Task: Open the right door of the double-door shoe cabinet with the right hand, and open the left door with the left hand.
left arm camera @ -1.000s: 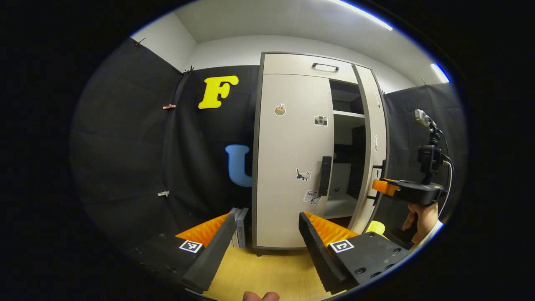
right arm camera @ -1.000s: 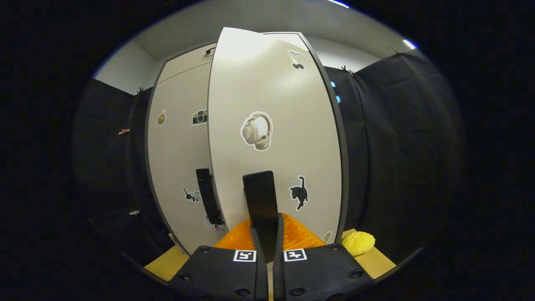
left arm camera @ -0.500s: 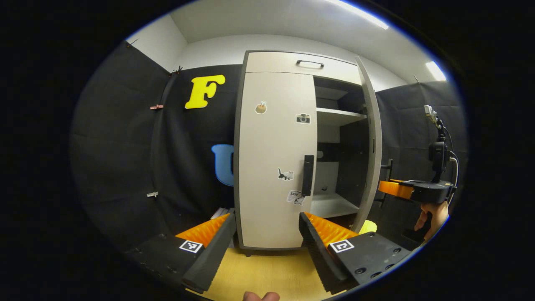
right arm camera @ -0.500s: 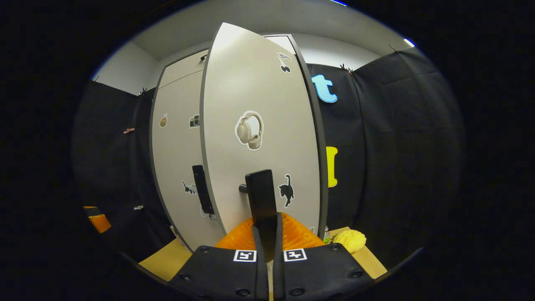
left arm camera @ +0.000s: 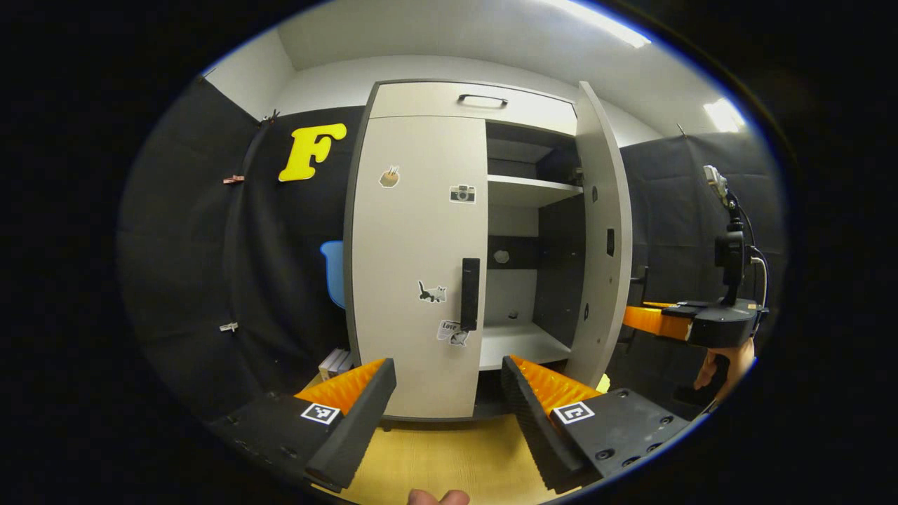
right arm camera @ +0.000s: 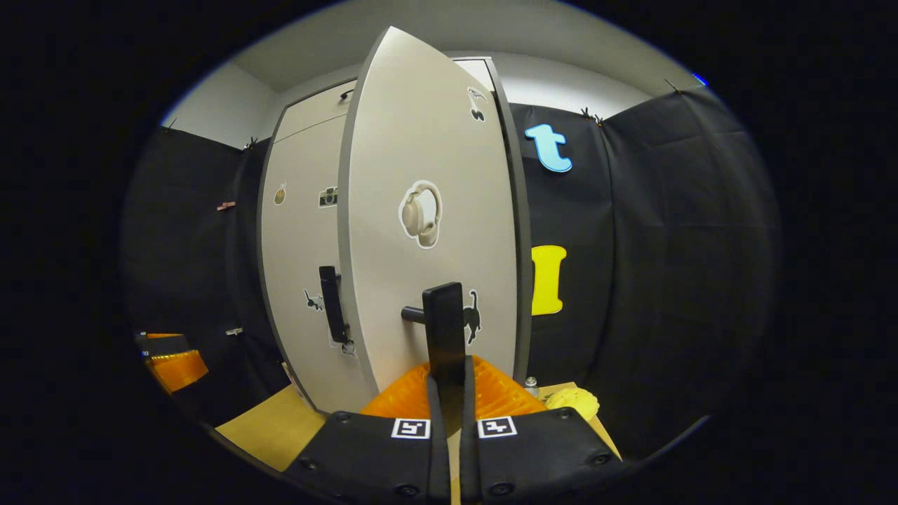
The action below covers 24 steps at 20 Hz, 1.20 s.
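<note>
The pale shoe cabinet stands ahead with its left door [left arm camera: 417, 259] closed, a black vertical handle [left arm camera: 469, 293] at that door's right edge. My left gripper [left arm camera: 449, 382] is open, short of the door and apart from the handle. The right door [left arm camera: 603, 238] is swung out, baring shelves [left arm camera: 533, 189]. In the right gripper view, my right gripper [right arm camera: 449, 368] is shut on the right door's black handle [right arm camera: 445, 315], in front of the right door [right arm camera: 428, 210]. The right gripper [left arm camera: 649, 320] also appears beyond the open door, held by a hand [left arm camera: 722, 365].
A top drawer with a handle [left arm camera: 483, 99] sits above the doors. Books [left arm camera: 335, 362] lean at the cabinet's left foot. A yellow lumpy object [right arm camera: 572, 401] and a small bottle [right arm camera: 531, 383] lie on the wooden surface [left arm camera: 435, 456] at the right.
The right door has swung farther open with my right gripper shut on its handle. The cabinet has slid left in the left gripper view; the left gripper stays open.
</note>
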Each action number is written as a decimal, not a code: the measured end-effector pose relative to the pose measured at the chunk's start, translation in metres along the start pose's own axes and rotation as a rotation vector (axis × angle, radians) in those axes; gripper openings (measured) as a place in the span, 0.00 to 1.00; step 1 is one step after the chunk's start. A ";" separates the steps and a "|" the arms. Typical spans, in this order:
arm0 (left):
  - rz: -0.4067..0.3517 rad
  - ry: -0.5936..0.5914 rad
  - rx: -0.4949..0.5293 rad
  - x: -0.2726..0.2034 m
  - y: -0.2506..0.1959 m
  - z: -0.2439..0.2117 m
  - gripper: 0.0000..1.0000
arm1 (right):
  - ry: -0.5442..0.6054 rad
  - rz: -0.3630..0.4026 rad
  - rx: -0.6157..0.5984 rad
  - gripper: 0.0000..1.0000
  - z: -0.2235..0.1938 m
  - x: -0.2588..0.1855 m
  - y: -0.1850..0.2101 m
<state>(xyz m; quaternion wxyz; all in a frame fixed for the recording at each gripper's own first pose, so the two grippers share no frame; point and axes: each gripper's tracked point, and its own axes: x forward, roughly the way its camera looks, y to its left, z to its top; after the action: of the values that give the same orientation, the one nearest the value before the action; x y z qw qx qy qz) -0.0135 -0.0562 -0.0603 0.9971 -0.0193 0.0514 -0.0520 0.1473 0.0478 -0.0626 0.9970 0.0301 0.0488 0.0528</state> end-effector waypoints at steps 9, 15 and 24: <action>-0.012 -0.004 0.010 0.015 -0.024 0.006 0.94 | -0.027 -0.079 -0.011 0.10 0.004 -0.006 -0.035; -0.030 -0.014 0.037 0.028 -0.047 0.014 0.95 | -0.040 -0.088 0.117 0.05 0.008 -0.015 -0.058; -0.047 -0.009 0.053 0.051 -0.069 0.019 0.95 | -0.049 -0.123 0.054 0.16 0.008 -0.020 -0.067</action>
<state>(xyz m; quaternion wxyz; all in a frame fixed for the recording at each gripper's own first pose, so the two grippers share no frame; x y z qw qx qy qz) 0.0318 -0.1290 -0.0438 0.9960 0.0056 0.0452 -0.0767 0.1353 -0.0215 -0.0569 0.9981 0.0550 0.0274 -0.0108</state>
